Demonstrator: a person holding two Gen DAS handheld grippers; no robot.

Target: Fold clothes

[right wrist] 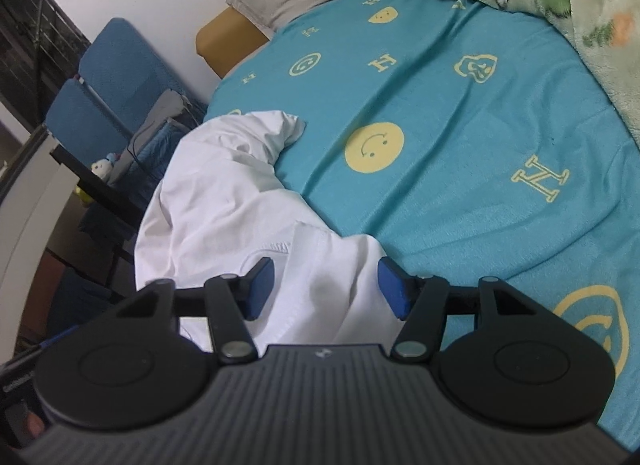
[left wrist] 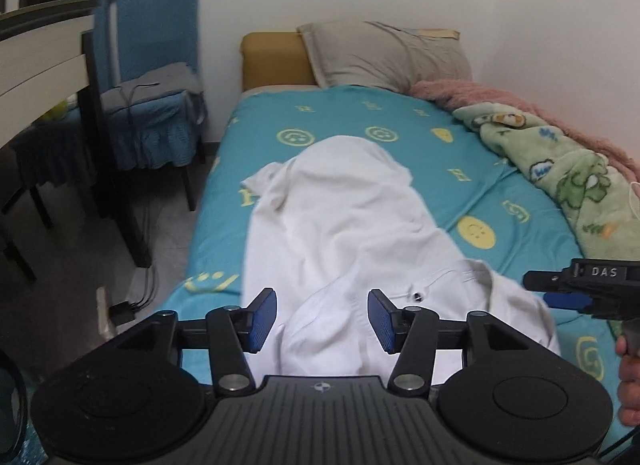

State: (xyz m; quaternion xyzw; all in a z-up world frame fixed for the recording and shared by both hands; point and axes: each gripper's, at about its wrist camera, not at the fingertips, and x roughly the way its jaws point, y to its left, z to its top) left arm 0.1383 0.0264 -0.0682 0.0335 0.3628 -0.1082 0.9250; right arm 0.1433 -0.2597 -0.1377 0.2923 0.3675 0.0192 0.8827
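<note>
The left gripper (left wrist: 322,319) has its two blue pads wide apart, with nothing pinched between them. It hangs over the near end of the white garment (left wrist: 340,233). The right gripper (right wrist: 326,289) is wide apart too, and its pads sit over a near corner of the same white cloth (I cannot tell if they touch it). The garment lies long and crumpled on the blue bedsheet (left wrist: 460,169), which has yellow smiley faces. Farther off, a grey pillow (left wrist: 384,53) rests at the head of the bed. A green blanket (left wrist: 560,169) is bunched along the right side. Blue chairs (left wrist: 156,65) stand beside the bed on the left.
</note>
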